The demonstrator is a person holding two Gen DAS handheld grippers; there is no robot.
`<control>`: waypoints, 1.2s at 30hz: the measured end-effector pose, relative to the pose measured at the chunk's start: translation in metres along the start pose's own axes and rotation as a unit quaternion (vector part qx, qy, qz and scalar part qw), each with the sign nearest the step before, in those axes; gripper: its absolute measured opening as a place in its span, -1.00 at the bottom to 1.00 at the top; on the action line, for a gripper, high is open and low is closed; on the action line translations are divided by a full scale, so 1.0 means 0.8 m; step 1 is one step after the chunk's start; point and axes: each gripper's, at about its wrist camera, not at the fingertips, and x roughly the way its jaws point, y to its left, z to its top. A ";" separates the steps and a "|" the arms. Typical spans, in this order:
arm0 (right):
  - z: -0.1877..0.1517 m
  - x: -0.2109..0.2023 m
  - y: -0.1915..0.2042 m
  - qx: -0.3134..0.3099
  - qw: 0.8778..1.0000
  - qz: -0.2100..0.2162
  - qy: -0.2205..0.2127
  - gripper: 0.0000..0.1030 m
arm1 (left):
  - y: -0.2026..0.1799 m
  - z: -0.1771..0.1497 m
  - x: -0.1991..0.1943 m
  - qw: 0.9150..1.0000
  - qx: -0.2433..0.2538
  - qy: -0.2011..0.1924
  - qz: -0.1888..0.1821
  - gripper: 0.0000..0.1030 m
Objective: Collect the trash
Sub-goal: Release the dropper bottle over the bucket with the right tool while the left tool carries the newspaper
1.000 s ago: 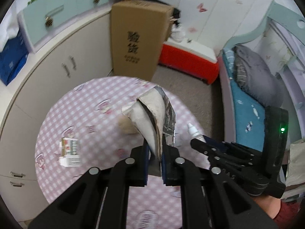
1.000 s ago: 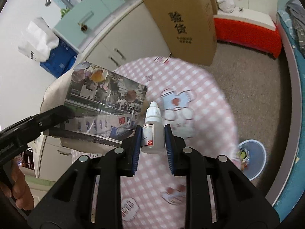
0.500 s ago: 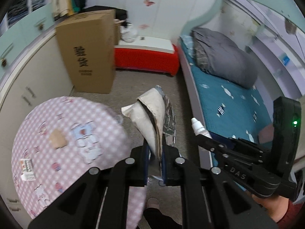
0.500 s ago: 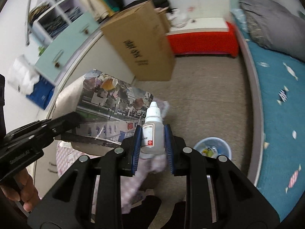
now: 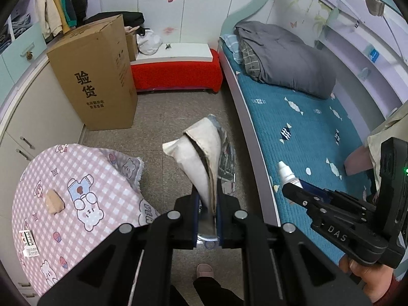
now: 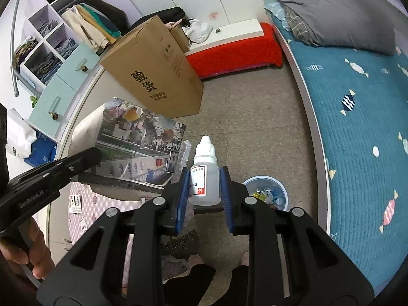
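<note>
- We note bare floor [image 6: 242, 127] lying open between the bed [image 6: 357, 132] edge, the cardboard box [image 6: 155, 74] and the round table [image 5: 76, 204] rim.
- We find the left gripper [image 5: 207, 204] clamped on a printed bag [image 5: 201, 158], which stands tilted above the floor, just past the table edge.
- We find the right gripper [image 6: 204, 186] clamped on a white dropper bottle [image 6: 204, 176], upright between the pads.
- A blue bin [image 6: 267, 191] with scraps sits on the floor just beyond the right pad.

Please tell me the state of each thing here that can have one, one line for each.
Left gripper: shut on the printed packet.
Right gripper: shut on the dropper bottle.
Dropper bottle: capped, upright between the fingers.
Trash bin: open, trash inside.
Cardboard box: closed.
</note>
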 end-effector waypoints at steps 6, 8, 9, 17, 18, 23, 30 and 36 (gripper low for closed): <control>0.002 0.005 -0.013 0.015 1.000 -0.008 -0.001 0.06 | -0.003 0.003 0.008 1.000 0.003 0.007 0.005 -0.80; 0.003 0.005 -0.014 0.015 1.000 -0.009 -0.002 0.06 | -0.002 0.003 0.010 1.000 0.004 0.010 0.005 -0.80; 0.004 0.005 -0.014 0.015 1.000 -0.010 -0.003 0.06 | -0.002 0.003 0.012 1.000 0.005 0.012 0.005 -0.80; 0.004 0.003 -0.025 0.024 1.000 -0.012 -0.006 0.11 | -0.010 0.004 0.026 1.000 0.015 0.023 0.004 -0.80; 0.006 0.003 -0.028 0.025 1.000 -0.011 -0.005 0.11 | -0.012 0.004 0.028 1.000 0.017 0.024 0.003 -0.80; 0.007 0.000 -0.037 0.033 0.999 -0.015 -0.007 0.11 | -0.020 0.006 0.037 0.999 0.025 0.031 0.002 -0.80; 0.009 -0.010 -0.050 0.046 0.999 -0.020 -0.016 0.15 | -0.039 0.009 0.049 0.998 0.043 0.041 -0.005 -0.80; 0.007 -0.024 -0.067 0.064 0.997 -0.029 -0.028 0.19 | -0.060 0.011 0.061 0.997 0.061 0.050 -0.013 -0.79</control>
